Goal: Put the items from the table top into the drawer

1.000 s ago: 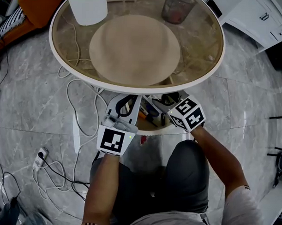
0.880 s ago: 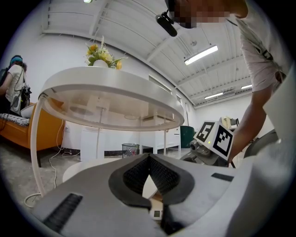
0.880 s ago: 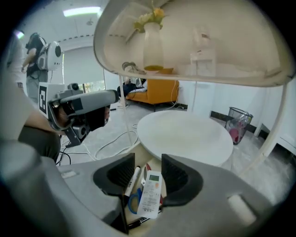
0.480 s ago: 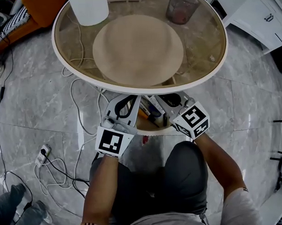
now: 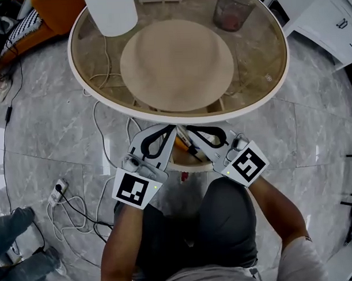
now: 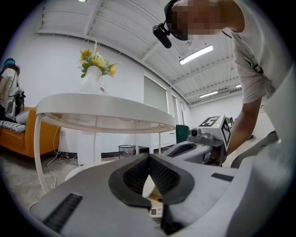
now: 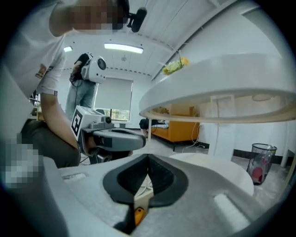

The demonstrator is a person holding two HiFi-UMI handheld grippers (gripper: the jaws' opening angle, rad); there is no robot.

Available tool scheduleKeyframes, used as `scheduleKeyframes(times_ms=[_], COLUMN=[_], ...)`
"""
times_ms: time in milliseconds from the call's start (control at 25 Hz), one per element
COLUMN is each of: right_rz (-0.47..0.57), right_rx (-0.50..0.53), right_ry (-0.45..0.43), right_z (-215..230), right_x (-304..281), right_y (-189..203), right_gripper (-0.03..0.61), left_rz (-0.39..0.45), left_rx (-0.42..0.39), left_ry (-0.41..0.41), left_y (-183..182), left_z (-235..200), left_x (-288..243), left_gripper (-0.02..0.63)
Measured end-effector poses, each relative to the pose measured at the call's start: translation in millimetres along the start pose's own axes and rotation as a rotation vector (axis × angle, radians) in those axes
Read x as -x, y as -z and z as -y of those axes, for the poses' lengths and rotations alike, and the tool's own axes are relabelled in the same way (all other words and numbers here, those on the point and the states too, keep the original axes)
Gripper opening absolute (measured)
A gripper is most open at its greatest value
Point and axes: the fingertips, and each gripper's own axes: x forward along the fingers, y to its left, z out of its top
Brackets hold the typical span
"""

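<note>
Under the near edge of the round glass table [image 5: 277, 76] a small drawer [image 5: 195, 163] stands pulled out, with an orange item [image 5: 181, 144] and other small things in it. My left gripper [image 5: 174, 129] lies level over the drawer's left side, jaws shut and empty; in its own view the left gripper [image 6: 148, 156] shows its pads meeting. My right gripper [image 5: 187, 128] lies over the drawer's right side, also shut with nothing held. In the right gripper view the right gripper [image 7: 148, 159] is shut, and the orange item [image 7: 138, 214] shows below it.
A white vase with flowers [image 6: 95, 69] stands on the table top. A mesh wastebasket [image 5: 234, 11] on the floor shows through the glass. Cables [image 5: 98, 140] and a power strip [image 5: 58, 190] lie on the marble floor at left. My knees sit under the drawer.
The right gripper has lifted out of the drawer, tipped from pointing down to nearly level, and its jaws have closed empty. The left gripper has stayed where it was.
</note>
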Motion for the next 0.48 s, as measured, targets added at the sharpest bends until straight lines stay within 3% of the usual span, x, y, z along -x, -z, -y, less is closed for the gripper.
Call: scheduleKeyframes(times_ms=[200,480], right_rz=[0.06,0.101], right_rx=[-0.017,-0.015], right_ry=[-0.027,-0.061], right_z=[-11,-28], right_x=[7,22], right_y=[-22,-55], right_gripper=[0.0,0.0], left_rz=[-0.035,-0.033], left_rx=[-0.075,-0.054], left_ry=[0.076,0.052], left_y=[-9,-35], left_z=[17,20], left_x=[10,30], left_gripper=[0.0,0.0])
